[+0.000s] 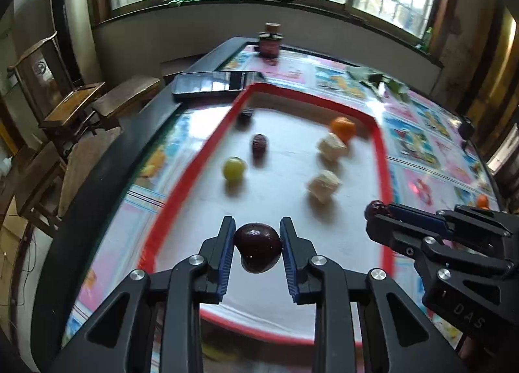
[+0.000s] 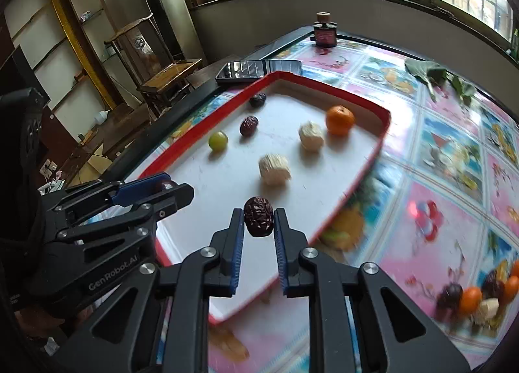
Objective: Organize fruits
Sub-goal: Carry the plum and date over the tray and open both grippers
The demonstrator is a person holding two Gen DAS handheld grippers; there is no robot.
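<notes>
left claw (image 1: 258, 243) grips a dark plum (image 1: 258, 251); right claw (image 2: 258, 222) grips a wrinkled date (image 2: 258, 215). tray (image 2: 384, 113) holds seven pieces; a fruit pile (image 2: 476, 300) remains at the bench's right edge.

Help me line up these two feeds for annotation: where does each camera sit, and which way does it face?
Left wrist: sits behind the left tongs, faces along the red-rimmed tray toward the windows; they grip a smooth dark fruit; right tongs enter at right.
Right wrist: behind the right tongs, same direction; they grip a wrinkled date; left tongs at left.
Shared: tray, orange, phone.
</notes>
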